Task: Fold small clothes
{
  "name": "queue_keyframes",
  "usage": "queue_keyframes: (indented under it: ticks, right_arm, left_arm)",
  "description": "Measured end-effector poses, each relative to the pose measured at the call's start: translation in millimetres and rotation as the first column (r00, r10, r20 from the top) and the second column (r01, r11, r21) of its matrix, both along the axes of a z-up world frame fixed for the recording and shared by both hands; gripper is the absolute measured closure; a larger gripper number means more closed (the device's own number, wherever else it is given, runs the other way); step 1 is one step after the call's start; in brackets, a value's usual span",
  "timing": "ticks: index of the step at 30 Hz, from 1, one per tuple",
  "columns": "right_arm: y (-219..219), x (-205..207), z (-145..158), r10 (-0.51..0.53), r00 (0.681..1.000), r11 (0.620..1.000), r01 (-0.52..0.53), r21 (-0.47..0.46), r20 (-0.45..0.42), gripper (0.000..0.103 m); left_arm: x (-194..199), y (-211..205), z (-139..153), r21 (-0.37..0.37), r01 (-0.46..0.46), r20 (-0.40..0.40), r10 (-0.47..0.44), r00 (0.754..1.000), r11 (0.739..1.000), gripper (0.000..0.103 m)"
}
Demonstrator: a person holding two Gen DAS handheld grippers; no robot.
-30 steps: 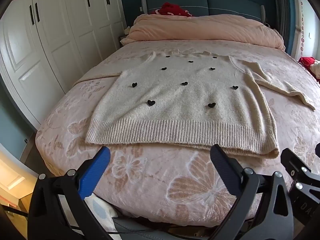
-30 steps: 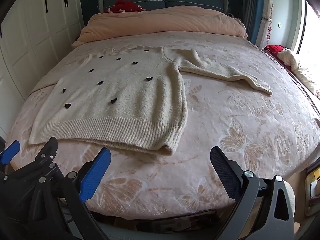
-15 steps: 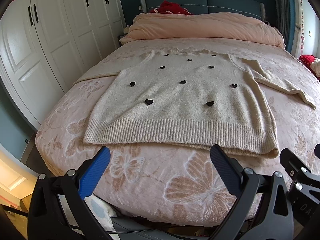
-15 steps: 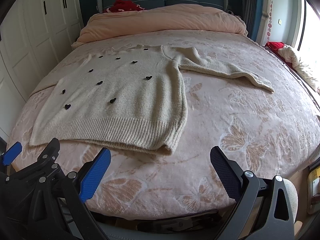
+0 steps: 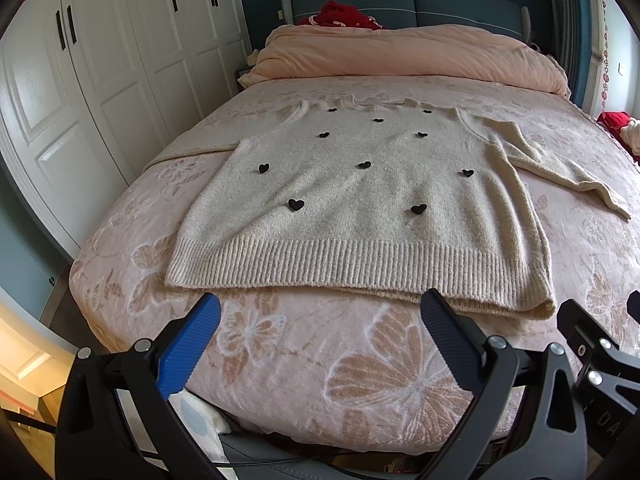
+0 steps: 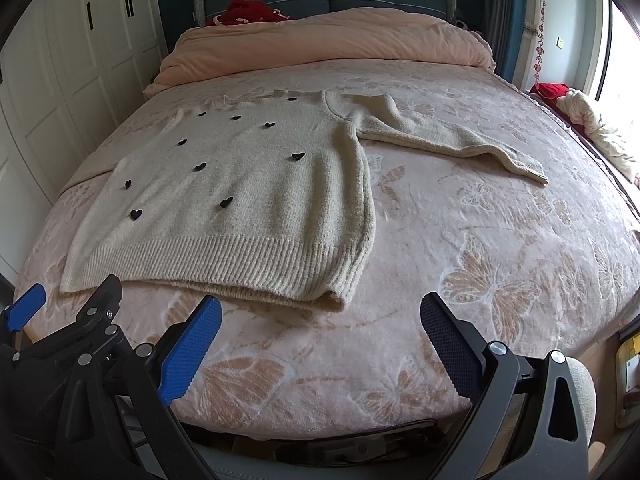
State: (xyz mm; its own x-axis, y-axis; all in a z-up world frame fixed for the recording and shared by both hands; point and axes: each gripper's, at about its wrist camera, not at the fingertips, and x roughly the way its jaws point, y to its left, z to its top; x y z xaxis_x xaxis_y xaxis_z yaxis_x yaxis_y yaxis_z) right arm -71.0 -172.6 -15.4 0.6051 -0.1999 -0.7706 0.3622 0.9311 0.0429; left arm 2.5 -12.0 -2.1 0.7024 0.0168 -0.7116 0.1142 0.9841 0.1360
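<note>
Bed: pink butterfly cover. Cream sweater lies flat on it, hem nearest, right sleeve spread out sideways. Left tool and right tool both spread wide, empty, short of the hem. Suggest: pinch sleeve cuff, fold across chest, keep knit flat.

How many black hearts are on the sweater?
10 hearts on the sweater: three near the neckline, two just below, three across the middle, two nearest the hem. None looks hidden.
</note>
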Motion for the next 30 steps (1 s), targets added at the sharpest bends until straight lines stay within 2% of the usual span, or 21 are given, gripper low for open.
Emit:
queue_keyframes:
  ticks: [30]
  right_arm:
    - [0.4,0.4,1.5,0.001,1.000,1.000,-0.001,-0.002,0.003,0.005]
  left_arm:
    - [-0.8,-0.8,0.0,-0.008,-0.002,0.000,0.002,1.000,1.000,0.005]
